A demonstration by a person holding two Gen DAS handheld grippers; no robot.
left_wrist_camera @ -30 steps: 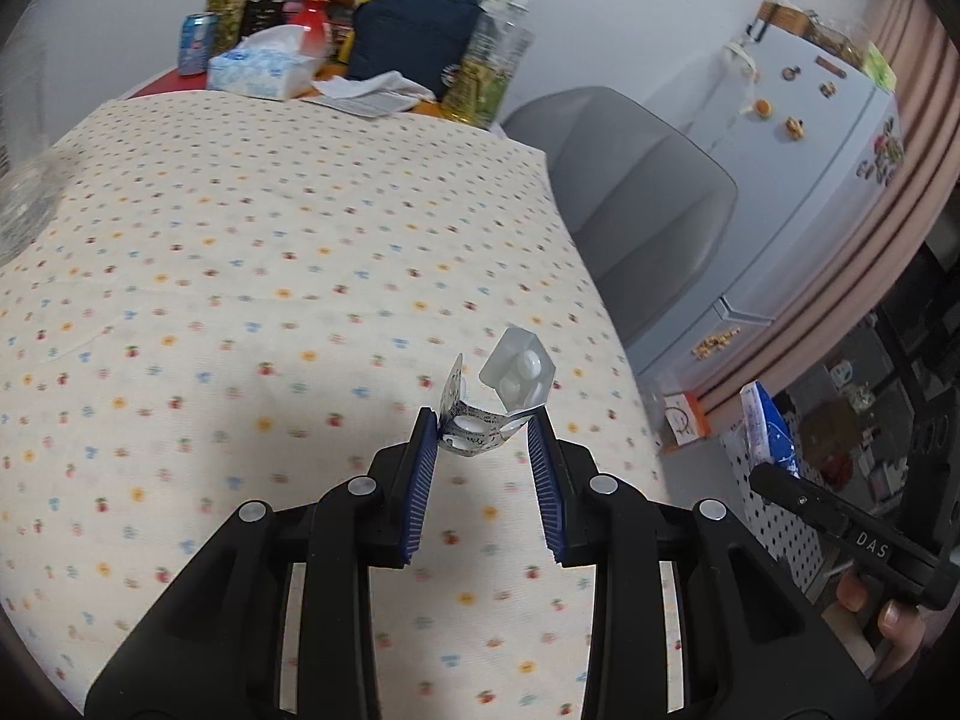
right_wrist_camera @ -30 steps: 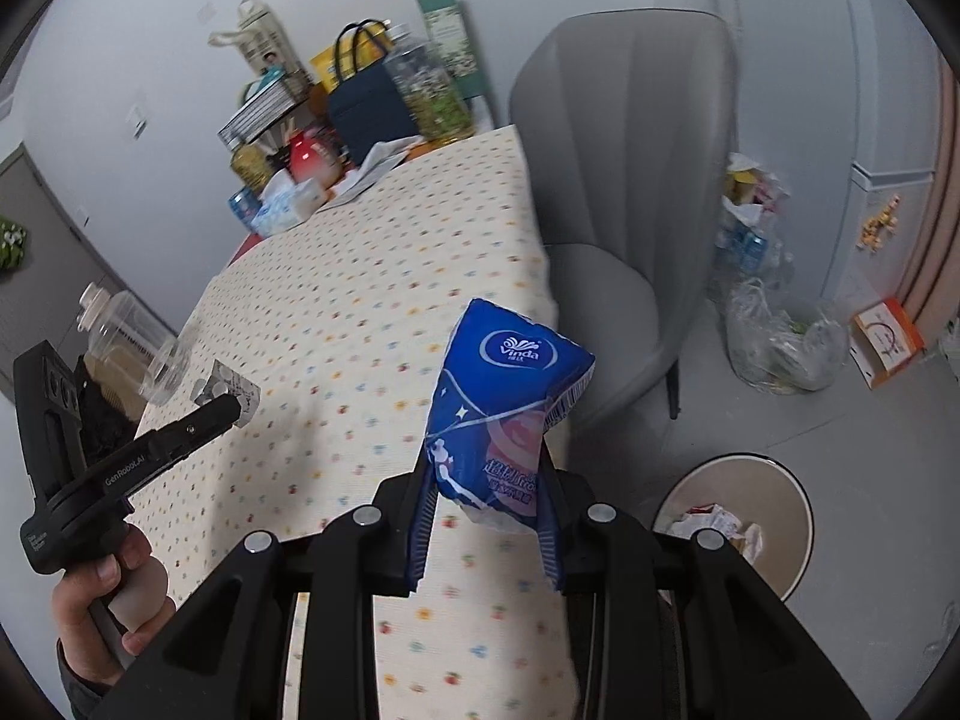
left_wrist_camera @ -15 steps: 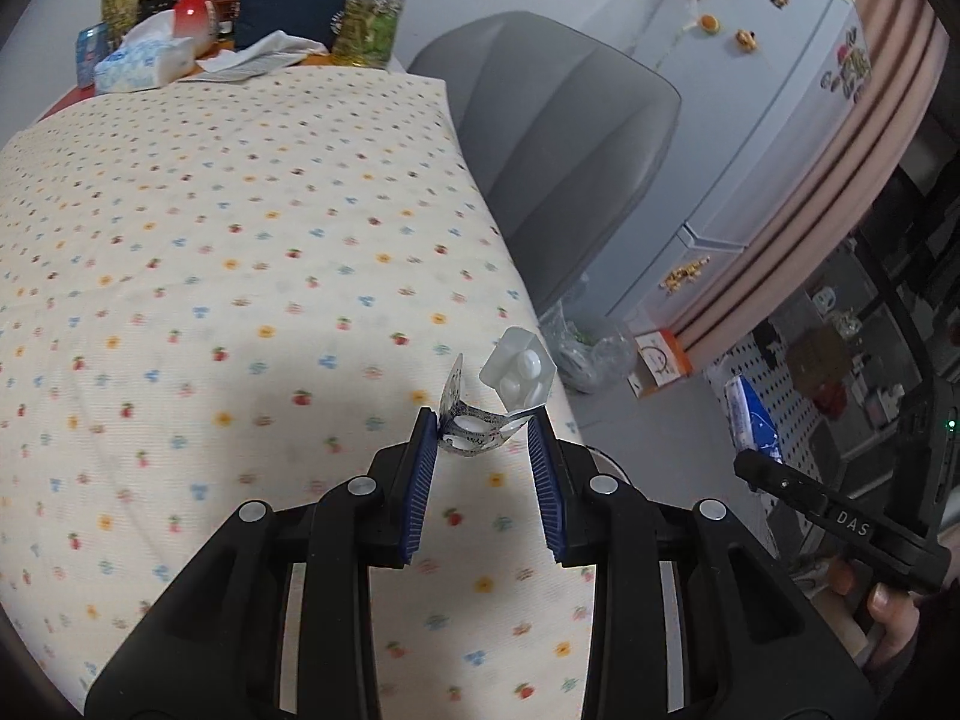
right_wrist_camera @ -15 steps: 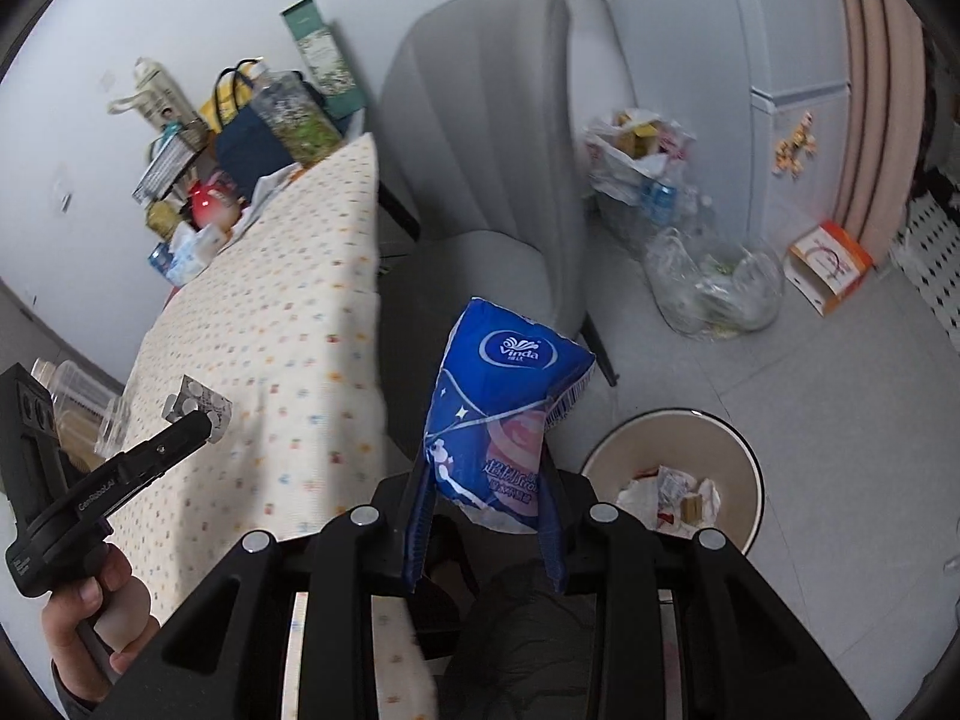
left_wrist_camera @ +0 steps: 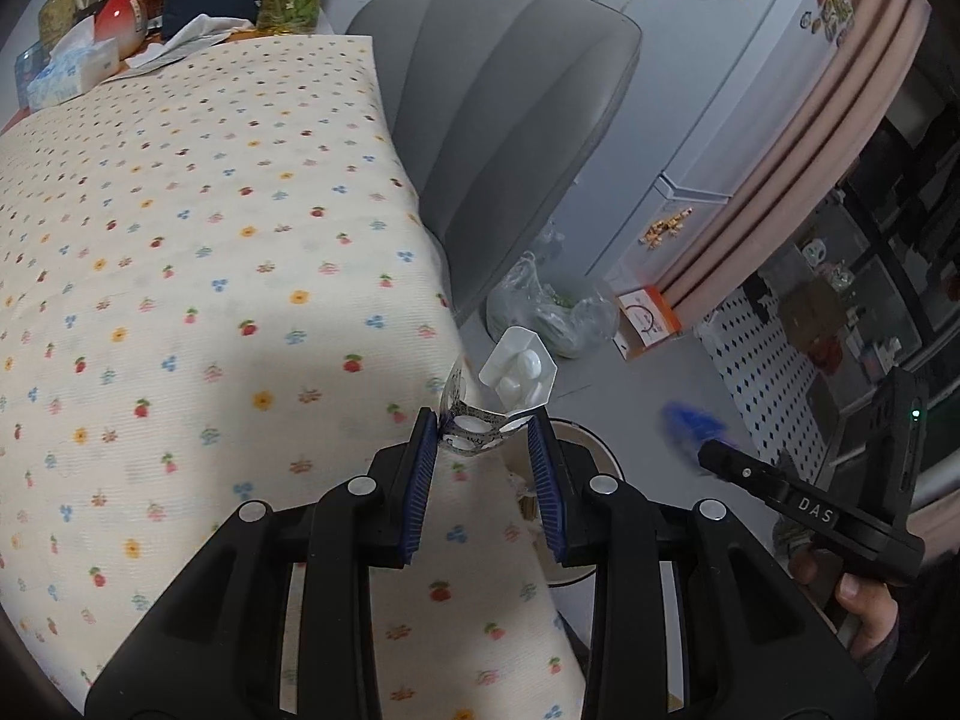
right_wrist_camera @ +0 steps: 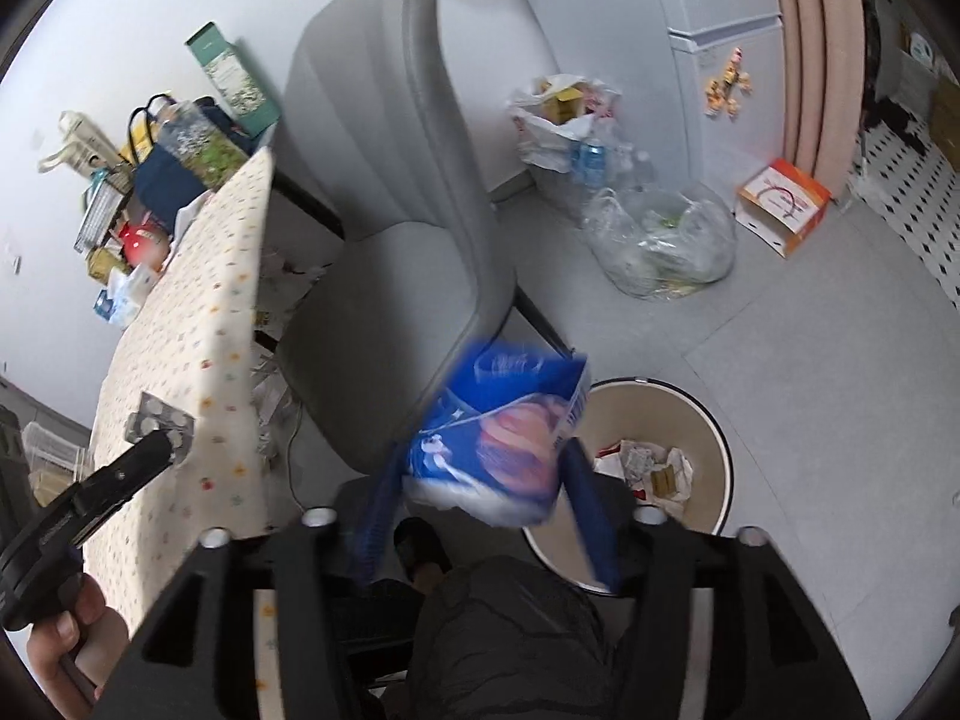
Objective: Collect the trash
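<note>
While motion-blurred, blue packet (right_wrist_camera: 492,450) between parted right hand-held gripper (right_wrist_camera: 480,480), left hand-held gripper (left_wrist_camera: 485,438) clamping blister pack (left_wrist_camera: 480,429).

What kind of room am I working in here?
Most likely a home kitchen or dining corner: a table with a flowered tablecloth, a grey chair pulled up beside it, a white fridge with magnets against the wall, and a round waste bin on the tiled floor.
</note>
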